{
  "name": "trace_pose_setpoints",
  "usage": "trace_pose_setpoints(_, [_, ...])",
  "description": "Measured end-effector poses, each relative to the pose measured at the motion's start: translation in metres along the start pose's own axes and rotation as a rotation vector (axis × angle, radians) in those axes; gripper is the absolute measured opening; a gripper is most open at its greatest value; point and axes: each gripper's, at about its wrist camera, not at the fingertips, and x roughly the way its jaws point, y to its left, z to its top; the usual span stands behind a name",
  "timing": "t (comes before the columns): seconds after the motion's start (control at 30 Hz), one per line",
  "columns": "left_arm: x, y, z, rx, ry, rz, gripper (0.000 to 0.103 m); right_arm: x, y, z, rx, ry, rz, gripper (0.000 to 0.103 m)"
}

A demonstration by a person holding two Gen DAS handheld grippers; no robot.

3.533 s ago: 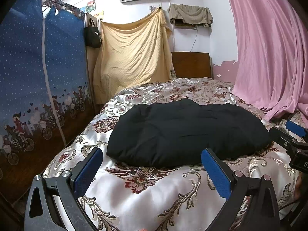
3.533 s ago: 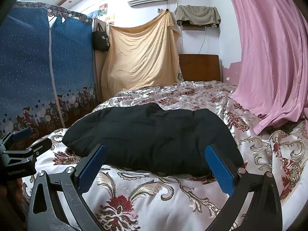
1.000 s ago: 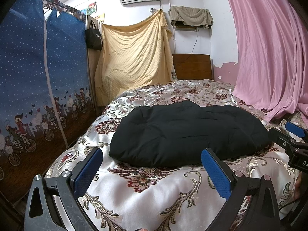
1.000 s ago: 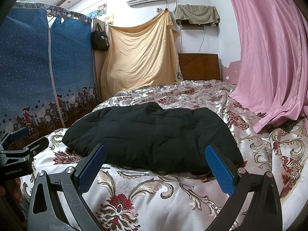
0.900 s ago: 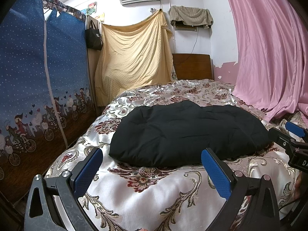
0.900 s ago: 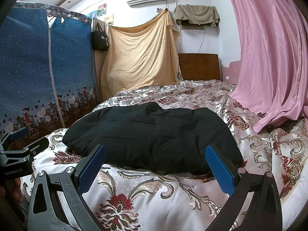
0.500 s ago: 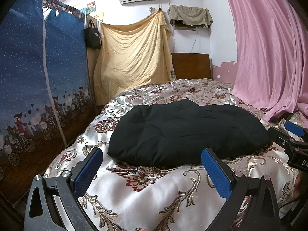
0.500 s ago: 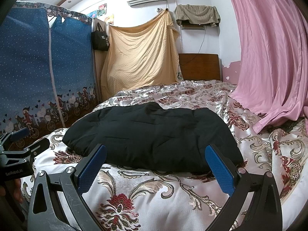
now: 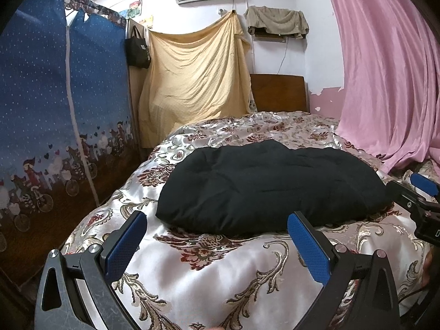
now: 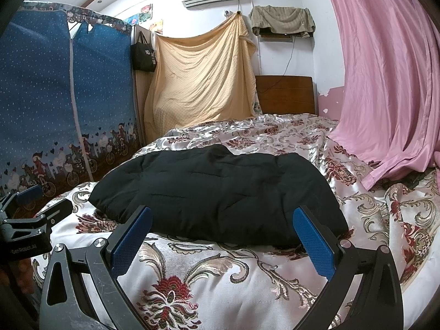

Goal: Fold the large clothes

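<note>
A black quilted garment (image 9: 269, 187) (image 10: 220, 192) lies folded into a thick, puffy bundle in the middle of the bed (image 9: 209, 272). My left gripper (image 9: 217, 243) hovers open over the bed's near end, short of the bundle, nothing between its blue pads. My right gripper (image 10: 222, 233) is open too, its fingers framing the bundle's near edge without touching it. Each gripper shows at the edge of the other's view: the right one (image 9: 415, 195) at the bundle's right end, the left one (image 10: 30, 209) at the bed's left side.
The bed carries a shiny floral cover (image 10: 275, 137). A blue fabric wardrobe (image 9: 55, 104) stands along the left. A yellow sheet (image 9: 192, 82) hangs at the back by the wooden headboard (image 9: 277, 93). A pink curtain (image 9: 385, 82) drapes onto the bed's right side.
Almost nothing differs. Both views shift by a few pixels, the garment stays where it lay, and both grippers stay open.
</note>
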Motion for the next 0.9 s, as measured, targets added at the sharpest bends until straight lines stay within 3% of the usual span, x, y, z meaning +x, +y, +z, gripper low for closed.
trace_pose_setpoints(0.9, [-0.0018, 0.0, -0.0001, -0.003, -0.005, 0.012, 0.103, -0.0001, 0.001, -0.0036, 0.0, 0.004, -0.001, 0.101])
